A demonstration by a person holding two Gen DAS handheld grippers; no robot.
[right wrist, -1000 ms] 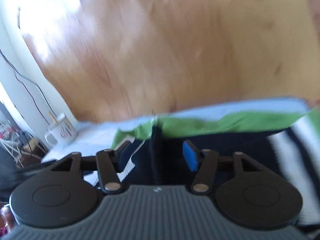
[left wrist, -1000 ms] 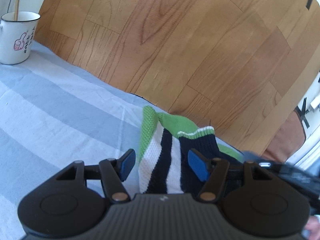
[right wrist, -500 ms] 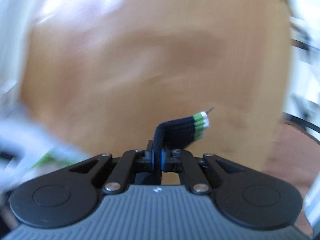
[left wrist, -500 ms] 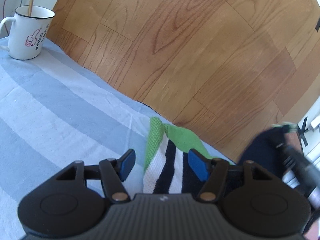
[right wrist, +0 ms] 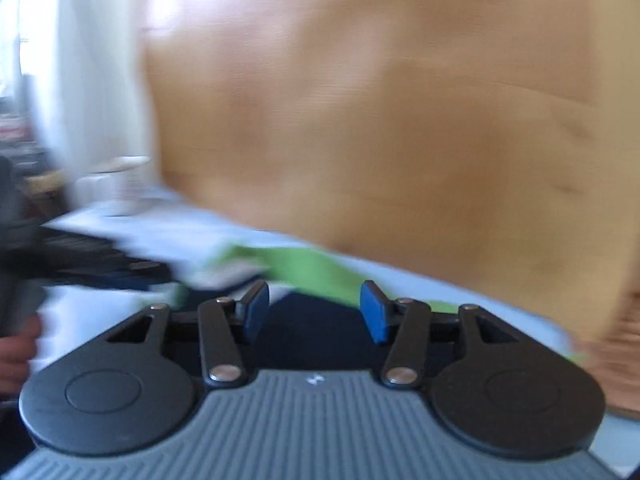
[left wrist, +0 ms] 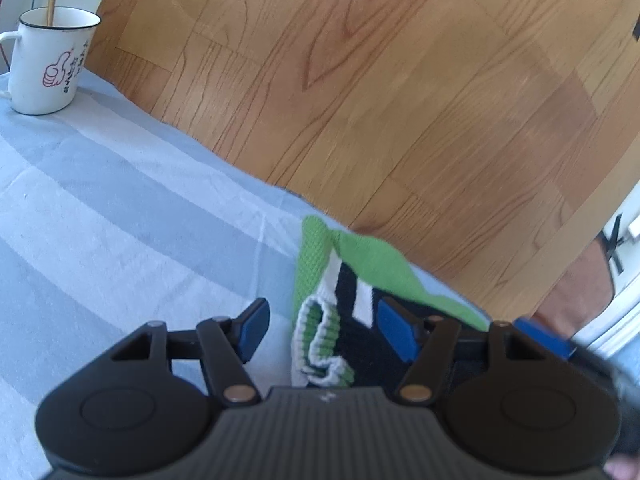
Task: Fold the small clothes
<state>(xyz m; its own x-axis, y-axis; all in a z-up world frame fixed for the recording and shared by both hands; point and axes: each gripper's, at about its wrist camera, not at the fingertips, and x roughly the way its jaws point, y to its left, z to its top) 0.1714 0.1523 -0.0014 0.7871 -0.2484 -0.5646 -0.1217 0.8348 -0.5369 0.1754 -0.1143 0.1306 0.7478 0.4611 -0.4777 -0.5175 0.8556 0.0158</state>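
Observation:
A green, white and navy striped knit sock lies on the blue-striped cloth near the table's far edge, its cuff folded over toward me. My left gripper is open, its blue pads on either side of the sock's cuff, holding nothing. My right gripper is open just above the navy part of the sock; this view is blurred. Its blue pad tip shows at the right of the left wrist view.
A white enamel mug with a thumbs-up drawing and a wooden stick stands at the far left of the cloth. Beyond the table edge is wooden floor. The mug shows blurred in the right wrist view.
The right gripper, shut on the sock's cuff and lifting it half a second ago, has laid it over the sock and opened. The left gripper has stayed open over the sock.

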